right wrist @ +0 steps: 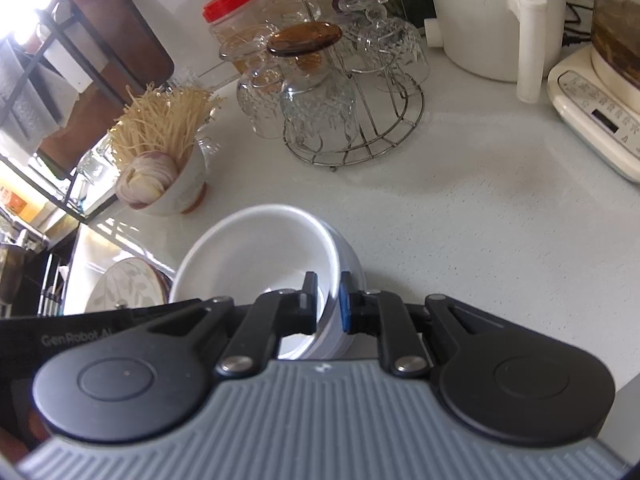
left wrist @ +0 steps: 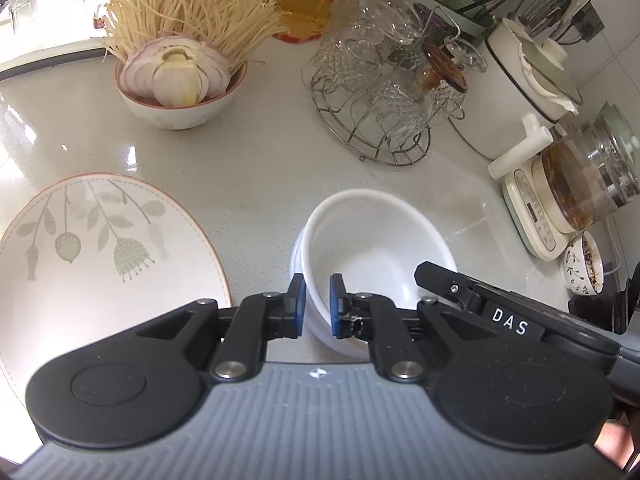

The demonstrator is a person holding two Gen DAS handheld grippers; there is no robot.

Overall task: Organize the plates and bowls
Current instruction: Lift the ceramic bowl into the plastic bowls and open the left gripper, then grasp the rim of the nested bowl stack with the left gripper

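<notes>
We held the white bowl (left wrist: 372,240) by opposite rims, left gripper (left wrist: 318,304) and right gripper (right wrist: 328,306) both clamped narrow.

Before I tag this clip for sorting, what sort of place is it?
Most likely a home kitchen counter: a wire rack of upturned glasses, a bowl of sliced onion and enoki mushrooms, and a glass kettle on its electric base share the speckled worktop.
</notes>
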